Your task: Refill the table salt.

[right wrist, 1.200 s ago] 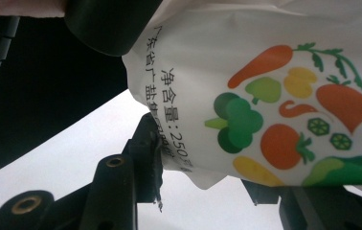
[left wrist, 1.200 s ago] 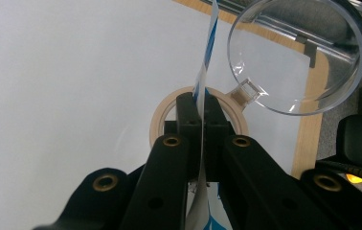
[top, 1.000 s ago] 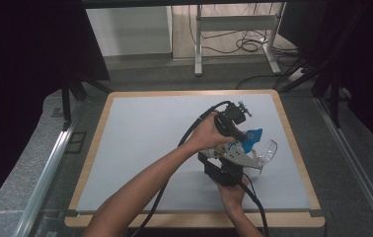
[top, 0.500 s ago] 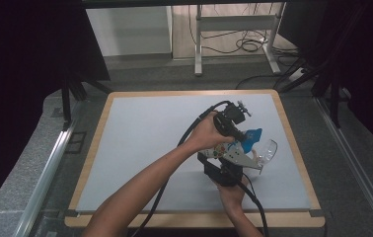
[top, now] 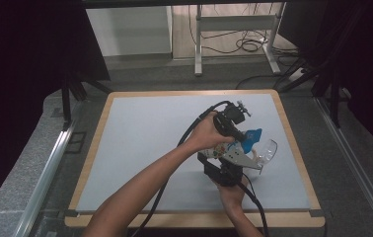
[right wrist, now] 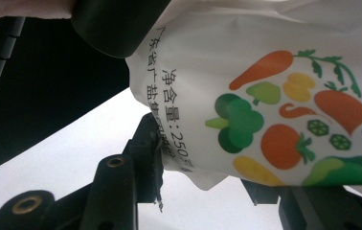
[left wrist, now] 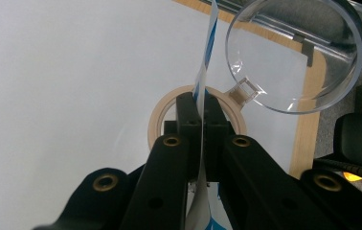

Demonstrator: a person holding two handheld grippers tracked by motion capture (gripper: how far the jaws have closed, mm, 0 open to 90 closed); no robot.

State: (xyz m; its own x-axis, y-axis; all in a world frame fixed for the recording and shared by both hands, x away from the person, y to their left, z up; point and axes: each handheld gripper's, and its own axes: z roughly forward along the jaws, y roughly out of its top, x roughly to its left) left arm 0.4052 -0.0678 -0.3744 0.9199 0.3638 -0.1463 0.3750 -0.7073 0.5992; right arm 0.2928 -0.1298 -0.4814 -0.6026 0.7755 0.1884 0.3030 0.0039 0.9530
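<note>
Over the right-hand part of the worktop (top: 140, 143), just beside a clear glass bowl (top: 267, 150), the person's two hands meet around a small printed bag (top: 249, 138). Taking that bowl as the mark: the bag hangs right against its near-left side, its blue top edge showing in the high view, its white lower part hidden among the tools. The left gripper (top: 236, 129) comes at the bag from the far-left side of the bowl, held in the left hand (top: 209, 136), with a black cable looping back over the forearm. From the left gripper view, the left gripper (left wrist: 199, 112) has its jaws pressed together on the thin edge of the bag (left wrist: 203, 72), which runs up between them as a white and blue strip. Beyond those jaws lies a tan ring (left wrist: 157, 125) flat on the worktop, and the bowl (left wrist: 296, 55) stands just past the ring, its clear rim catching the light, a small tab on its side pointing toward the ring.

The right gripper (top: 234, 160) sits on the near-left side of the bowl, gripped by the right hand (top: 231, 190). In the right gripper view the bag (right wrist: 265, 96) looms close, white with bright vegetables and a line of printed characters; its lower corner dips between the jaws, touching the left one, but I cannot tell whether the jaws are clamping it.
</note>
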